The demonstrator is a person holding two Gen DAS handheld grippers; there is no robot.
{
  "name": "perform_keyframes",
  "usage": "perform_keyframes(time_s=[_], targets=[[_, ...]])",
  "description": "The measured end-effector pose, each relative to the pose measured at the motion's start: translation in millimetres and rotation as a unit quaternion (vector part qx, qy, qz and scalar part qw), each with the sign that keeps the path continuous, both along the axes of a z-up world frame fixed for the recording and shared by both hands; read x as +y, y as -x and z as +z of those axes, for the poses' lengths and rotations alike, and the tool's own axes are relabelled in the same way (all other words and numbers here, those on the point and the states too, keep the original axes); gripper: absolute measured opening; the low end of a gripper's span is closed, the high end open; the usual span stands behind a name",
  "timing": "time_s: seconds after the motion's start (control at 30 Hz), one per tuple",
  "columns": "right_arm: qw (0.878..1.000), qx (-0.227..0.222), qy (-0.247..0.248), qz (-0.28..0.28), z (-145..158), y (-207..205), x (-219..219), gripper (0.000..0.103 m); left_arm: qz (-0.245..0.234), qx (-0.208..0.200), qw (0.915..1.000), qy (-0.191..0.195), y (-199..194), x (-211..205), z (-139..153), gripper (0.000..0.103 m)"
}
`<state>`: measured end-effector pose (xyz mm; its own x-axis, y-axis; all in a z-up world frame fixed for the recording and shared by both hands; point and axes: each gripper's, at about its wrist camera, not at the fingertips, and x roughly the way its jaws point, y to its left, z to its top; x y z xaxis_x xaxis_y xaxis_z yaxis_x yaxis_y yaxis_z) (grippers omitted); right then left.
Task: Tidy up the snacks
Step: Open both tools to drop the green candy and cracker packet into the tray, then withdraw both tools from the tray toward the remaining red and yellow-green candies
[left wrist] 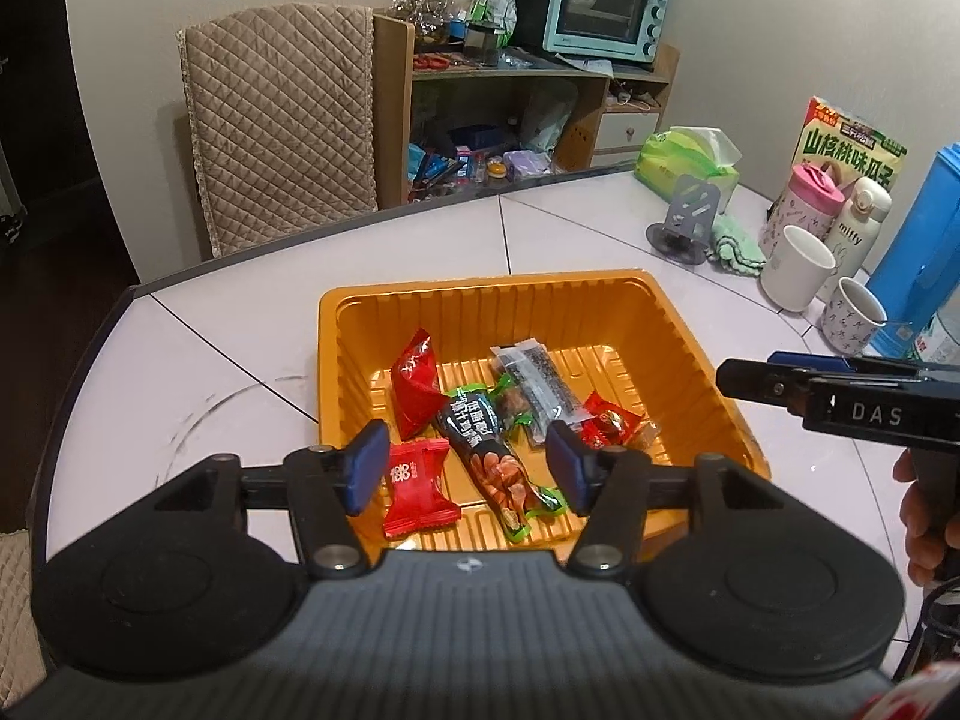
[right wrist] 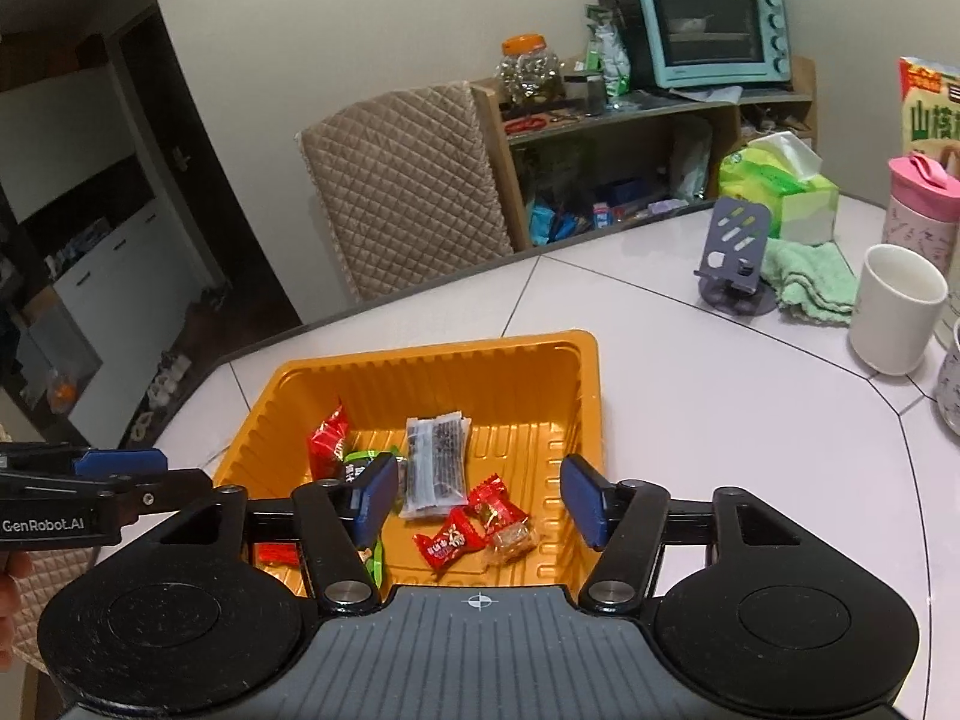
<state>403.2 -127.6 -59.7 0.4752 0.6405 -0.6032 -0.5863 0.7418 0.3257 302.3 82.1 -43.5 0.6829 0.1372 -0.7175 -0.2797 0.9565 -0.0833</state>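
Observation:
An orange plastic tray (left wrist: 480,291) sits on the white table and holds several wrapped snacks. Among them are a red packet (left wrist: 414,387), a square red packet (left wrist: 417,495), a black-and-green nut packet (left wrist: 489,450), a dark bar in clear wrap (left wrist: 534,384) and red candies (left wrist: 612,423). My left gripper (left wrist: 468,468) hovers open over the tray's near side with nothing between its pads. Above the tray's near right part, my right gripper (right wrist: 480,501) is also open and empty, over the red candies (right wrist: 447,543) and the dark bar (right wrist: 435,465). Each gripper shows side-on in the other's view.
At the table's right stand a white mug (left wrist: 795,267), a patterned cup (left wrist: 852,315), a blue jug (left wrist: 924,252), a pink bottle (left wrist: 801,204) and a white flask (left wrist: 855,222). A tissue pack (left wrist: 690,159), phone stand (left wrist: 684,219) and green cloth (left wrist: 735,243) lie behind. A quilted chair (left wrist: 276,120) and a shelf with an oven (left wrist: 606,3) stand beyond the table.

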Motion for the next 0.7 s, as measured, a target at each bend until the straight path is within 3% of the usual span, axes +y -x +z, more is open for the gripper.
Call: perform_keyframes(time_s=[0.33,0.7], targets=[[1.0,0.013,-0.007,-0.013,8,26,-20,0.068,0.002,-0.008,0.9999,0.006,30,-6,16,0.063],[0.999,0.03,-0.003,-0.015,11,72,-34,0.076,0.009,0.012,0.9997,0.017,74,-14,14,0.064]])
